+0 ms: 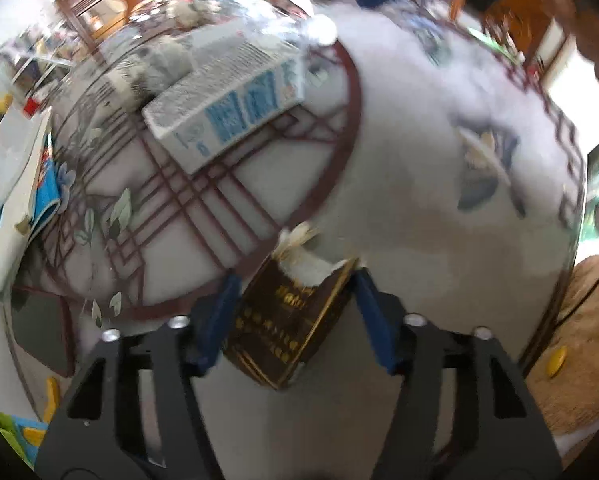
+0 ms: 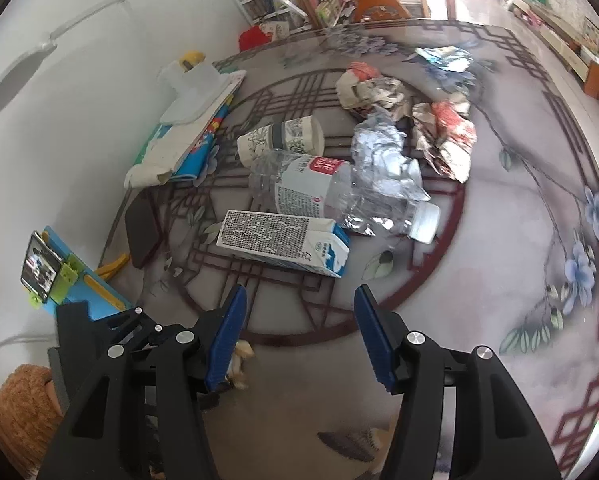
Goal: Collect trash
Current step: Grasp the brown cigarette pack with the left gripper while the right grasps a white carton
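A dark brown box with gold lettering is held between the blue pads of the left gripper, the jaws closed against its two long sides. Its long axis runs away from the camera and leans to the upper right, the torn open end with white lining pointing forward over the glass table; whether the box is lifted clear of the glass cannot be told. The left view is motion-blurred. The left gripper is pitched downward toward the tabletop, with a white and blue carton lying well ahead of it on the patterned circle. The right gripper is seen with its jaws spread wide and nothing between them, hovering above the table and angled down toward the trash pile. Just ahead of it the same milk carton lies on its side, long axis running left to right, gabled end to the right. Behind it a crushed clear bottle lies with its white cap to the lower right, touching crumpled foil; a paper cup lies on its side beyond, mouth to the right, and crumpled wrappers sit farther back.
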Action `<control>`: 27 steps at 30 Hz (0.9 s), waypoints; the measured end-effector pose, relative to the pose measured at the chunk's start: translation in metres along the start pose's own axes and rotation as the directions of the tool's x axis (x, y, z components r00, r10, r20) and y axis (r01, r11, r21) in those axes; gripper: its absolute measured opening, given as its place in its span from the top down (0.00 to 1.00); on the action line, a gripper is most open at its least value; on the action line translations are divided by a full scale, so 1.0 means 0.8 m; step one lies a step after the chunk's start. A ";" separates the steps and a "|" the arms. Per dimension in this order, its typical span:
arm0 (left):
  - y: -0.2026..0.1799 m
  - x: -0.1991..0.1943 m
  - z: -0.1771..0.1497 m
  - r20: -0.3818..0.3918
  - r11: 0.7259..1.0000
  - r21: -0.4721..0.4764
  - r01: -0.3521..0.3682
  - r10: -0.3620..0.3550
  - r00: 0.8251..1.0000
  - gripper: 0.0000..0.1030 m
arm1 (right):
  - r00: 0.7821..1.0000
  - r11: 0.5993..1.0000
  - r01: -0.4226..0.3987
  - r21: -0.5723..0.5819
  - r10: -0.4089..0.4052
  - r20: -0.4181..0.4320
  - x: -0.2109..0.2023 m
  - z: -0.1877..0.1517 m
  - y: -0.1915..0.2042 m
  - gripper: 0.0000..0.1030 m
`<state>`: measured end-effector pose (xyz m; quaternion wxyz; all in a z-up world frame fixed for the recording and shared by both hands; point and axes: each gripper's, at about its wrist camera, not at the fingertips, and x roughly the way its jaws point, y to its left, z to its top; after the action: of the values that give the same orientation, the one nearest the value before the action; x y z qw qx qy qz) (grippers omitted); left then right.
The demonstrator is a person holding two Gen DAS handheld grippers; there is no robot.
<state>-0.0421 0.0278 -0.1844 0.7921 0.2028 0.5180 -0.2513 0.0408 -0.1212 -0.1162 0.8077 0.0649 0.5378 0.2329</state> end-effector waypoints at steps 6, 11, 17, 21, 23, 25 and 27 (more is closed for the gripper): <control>0.058 -0.019 -0.002 0.078 0.921 -0.385 0.064 -0.037 0.996 0.56 | 0.997 0.989 0.039 -0.146 -0.049 -0.062 0.040 0.030 0.025 0.47; 0.114 -0.027 -0.028 0.121 0.732 -0.670 0.119 -0.050 0.991 0.55 | 0.989 0.958 0.063 -0.279 -0.097 -0.110 0.078 0.045 0.045 0.37; 0.143 -0.038 -0.049 0.117 0.644 -0.760 0.088 0.001 0.993 0.53 | 0.976 0.945 -0.053 -0.322 -0.019 -0.216 0.093 0.042 0.058 0.37; 0.155 -0.034 -0.055 0.100 0.596 -0.800 0.070 0.017 0.995 0.51 | 0.979 0.936 -0.041 -0.351 -0.033 -0.202 0.087 0.039 0.067 0.37; 0.157 -0.030 -0.058 0.091 0.583 -0.810 0.068 0.010 0.996 0.50 | 0.981 0.927 0.000 -0.374 -0.072 -0.180 0.089 0.041 0.071 0.37; 0.158 -0.026 -0.059 0.086 0.579 -0.813 0.067 0.005 0.996 0.50 | 0.979 0.911 0.030 -0.411 -0.111 -0.173 0.098 0.046 0.079 0.37; 0.158 -0.024 -0.060 0.079 0.577 -0.814 0.061 0.006 0.997 0.48 | 0.976 0.898 0.043 -0.438 -0.132 -0.173 0.107 0.048 0.084 0.37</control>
<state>-0.0062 0.1594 -0.1777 0.8110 -0.2013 0.5493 -0.0045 0.0814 -0.0183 -0.1486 0.7539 -0.1634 0.5530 0.3148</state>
